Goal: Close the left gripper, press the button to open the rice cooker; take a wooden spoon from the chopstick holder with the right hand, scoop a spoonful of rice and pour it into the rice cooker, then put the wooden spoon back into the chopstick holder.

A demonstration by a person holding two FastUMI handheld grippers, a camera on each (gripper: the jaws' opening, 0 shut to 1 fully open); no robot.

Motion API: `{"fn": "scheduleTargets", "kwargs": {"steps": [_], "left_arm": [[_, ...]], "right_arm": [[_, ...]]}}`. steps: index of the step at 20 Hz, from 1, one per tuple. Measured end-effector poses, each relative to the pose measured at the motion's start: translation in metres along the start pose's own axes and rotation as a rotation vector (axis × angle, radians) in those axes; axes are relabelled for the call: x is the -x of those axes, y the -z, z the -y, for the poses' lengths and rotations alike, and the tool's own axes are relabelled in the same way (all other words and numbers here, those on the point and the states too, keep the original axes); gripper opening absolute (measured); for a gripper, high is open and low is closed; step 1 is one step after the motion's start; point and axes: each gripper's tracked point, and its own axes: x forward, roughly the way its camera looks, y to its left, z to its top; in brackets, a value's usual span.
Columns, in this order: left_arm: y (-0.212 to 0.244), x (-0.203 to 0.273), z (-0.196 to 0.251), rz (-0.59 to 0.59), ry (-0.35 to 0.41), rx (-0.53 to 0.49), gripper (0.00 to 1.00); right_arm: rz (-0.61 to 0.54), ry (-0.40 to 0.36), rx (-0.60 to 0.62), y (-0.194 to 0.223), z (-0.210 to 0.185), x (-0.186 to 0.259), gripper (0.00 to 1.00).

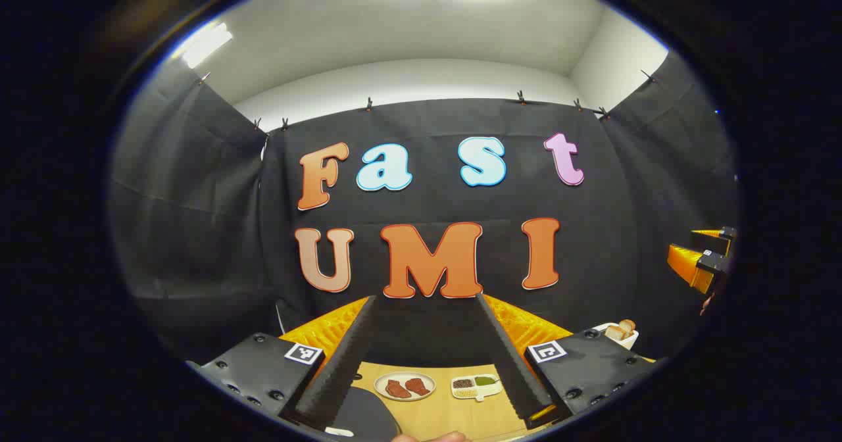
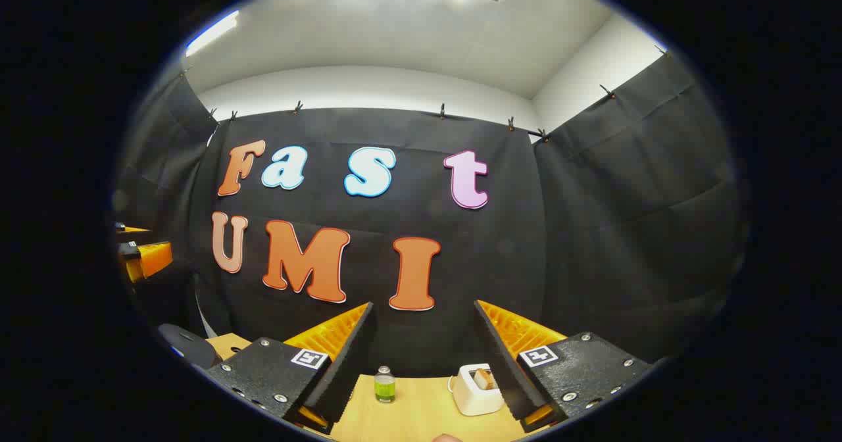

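My left gripper (image 1: 426, 300) is held high and level, open, with nothing between its black-padded fingers. Low between them lies the wooden table (image 1: 454, 416). A dark rounded body (image 1: 362, 416), possibly the rice cooker, sits at the bottom left of that view. It shows again at the lower left in the right gripper view (image 2: 187, 346). My right gripper (image 2: 423, 307) is also open and empty, raised above the table. Each gripper's orange fingers appear at the edge of the other's view, the right gripper (image 1: 700, 261) and the left gripper (image 2: 141, 258).
A plate with two reddish pieces (image 1: 404, 386) and a small divided dish of sauces (image 1: 475, 386) lie on the table ahead of the left gripper. A white toaster holding bread (image 2: 477, 389) and a small green bottle (image 2: 385, 384) stand ahead of the right gripper.
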Motion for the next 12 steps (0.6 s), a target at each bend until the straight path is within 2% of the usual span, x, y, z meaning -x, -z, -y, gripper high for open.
{"fn": "scheduleTargets", "kwargs": {"steps": [1,2,4,6,7,9,11,12], "left_arm": [[-0.002,0.000,-0.007,0.009,-0.006,-0.005,0.93],[-0.001,-0.001,-0.008,0.005,0.008,0.004,0.93],[0.001,-0.001,-0.005,0.002,0.048,0.006,0.93],[0.003,-0.001,-0.016,0.001,0.048,0.004,0.93],[0.007,0.000,-0.013,-0.017,0.056,0.005,0.93],[0.014,0.008,-0.009,-0.036,0.068,-0.014,0.93],[0.013,0.016,-0.006,-0.032,0.058,-0.019,0.94],[0.011,0.020,-0.001,-0.028,0.057,-0.009,0.95]], "right_arm": [[-0.004,-0.010,-0.009,-0.001,-0.009,0.000,0.93],[-0.006,-0.018,-0.015,-0.001,-0.016,0.000,0.90],[-0.008,-0.034,-0.023,-0.004,-0.025,0.005,0.93],[-0.027,-0.065,-0.032,0.000,-0.037,0.010,0.91],[-0.032,-0.078,-0.026,0.001,-0.042,0.013,0.96],[-0.032,-0.088,-0.006,0.000,-0.044,0.018,0.94],[-0.027,-0.095,-0.007,-0.003,-0.044,0.022,0.97],[-0.026,-0.096,-0.014,-0.005,-0.044,0.024,0.94]]}}
